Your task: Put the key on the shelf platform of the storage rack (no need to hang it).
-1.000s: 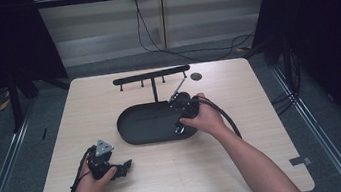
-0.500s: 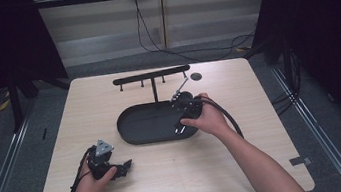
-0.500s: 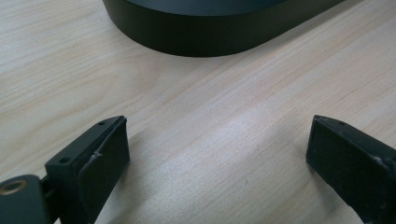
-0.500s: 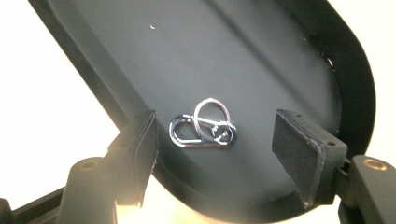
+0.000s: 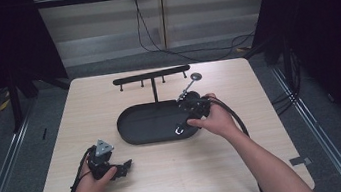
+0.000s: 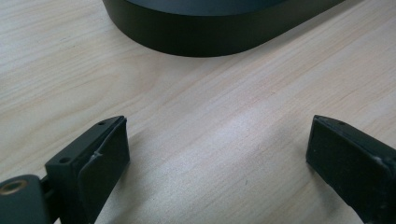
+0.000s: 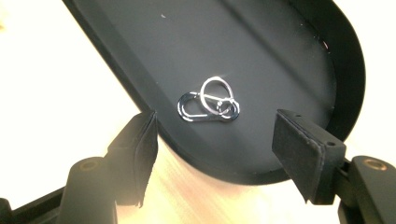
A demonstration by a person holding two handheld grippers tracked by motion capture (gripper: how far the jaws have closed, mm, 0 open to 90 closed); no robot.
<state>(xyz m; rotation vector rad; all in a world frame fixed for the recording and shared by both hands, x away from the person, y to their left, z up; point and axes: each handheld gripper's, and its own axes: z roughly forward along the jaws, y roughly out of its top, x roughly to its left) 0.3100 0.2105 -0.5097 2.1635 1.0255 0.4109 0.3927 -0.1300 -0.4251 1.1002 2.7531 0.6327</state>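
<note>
A silver carabiner with key rings point(image 7: 208, 105) lies flat on the floor of a black oval tray point(image 7: 261, 56), near its right end point(image 5: 178, 131). My right gripper point(image 7: 215, 154) hovers just over that end of the tray point(image 5: 128, 132), jaws wide apart. They have just been opening, and nothing is pressed between them; the carabiner lies beyond the tips. In the high view the right gripper point(image 5: 182, 123) points down and left from the hand. My left gripper point(image 5: 127, 166) rests open on the wooden table at the front left, with bare wood between its jaws point(image 6: 219, 158).
A black rack with several hooks point(image 5: 151, 75) stands behind the tray on a thin post. A small round-headed metal piece point(image 5: 195, 77) lies on the table behind my right hand. The tray wall point(image 6: 210, 37) is just ahead of the left gripper.
My right hand has drawn back slightly to the right and up, its jaws have spread wider, and the carabiner now lies free in the tray. The left gripper has stayed put.
</note>
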